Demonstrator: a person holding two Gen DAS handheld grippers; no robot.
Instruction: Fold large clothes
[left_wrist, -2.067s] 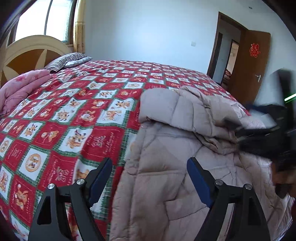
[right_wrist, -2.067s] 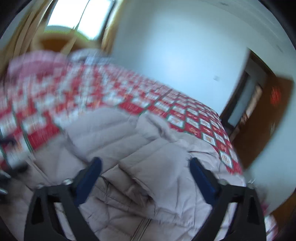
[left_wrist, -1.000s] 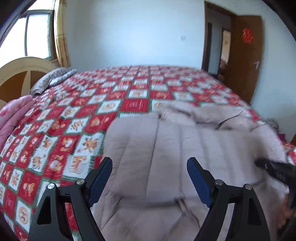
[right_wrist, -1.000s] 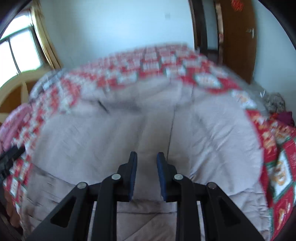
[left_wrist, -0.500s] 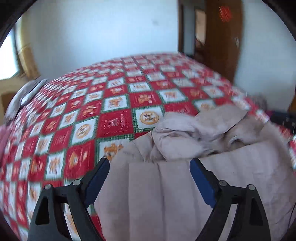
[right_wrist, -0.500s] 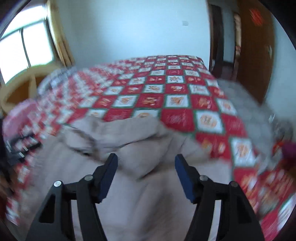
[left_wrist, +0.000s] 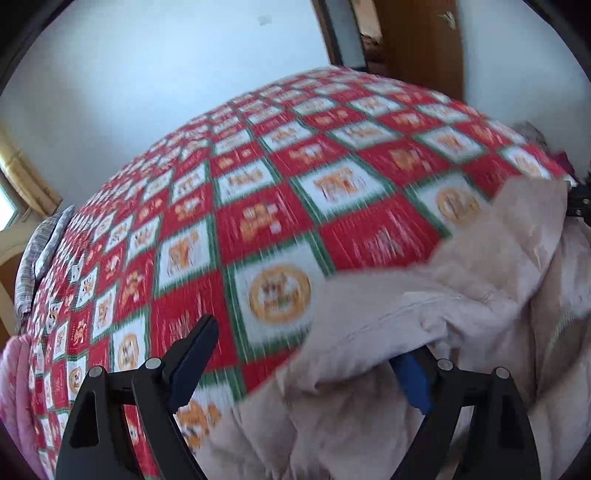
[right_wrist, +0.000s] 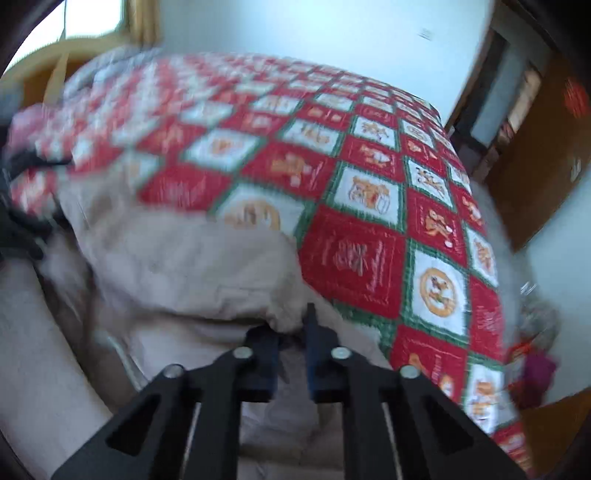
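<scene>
The beige padded coat (left_wrist: 461, 295) lies at the near edge of the bed, on the red-and-white checked bedspread (left_wrist: 258, 221). In the left wrist view it fills the frame from about 3 o'clock round to 6 o'clock, w/ a thick fold of it bunched up just above the fingers.

Left gripper (left_wrist: 303, 365) – fingers spread wide but the jaws are closing. The left finger (left_wrist: 192, 362) sits over bare bedspread at about 7 o'clock, clear of the fabric; the right one is half hidden under the coat's fold at about 5 o'clock. Fabric lies between the two, but no pad presses on it.

Right gripper (right_wrist: 291, 354) – fingers drawn nearly together and pinching a bunched edge of the coat (right_wrist: 184, 266), which puffs up just above the tips near 6 o'clock. In this view the coat spreads from 9 o'clock down to 6 o'clock, the bedspread (right_wrist: 369, 221) takes up 12 to 4 o'clock.

Pillow (left_wrist: 40, 251) at 9 o'clock in the left view, brown wooden door (right_wrist: 535, 166) at 2 o'clock in the right view. Both pics motion-blurred, esp. the far end of the bed.
</scene>
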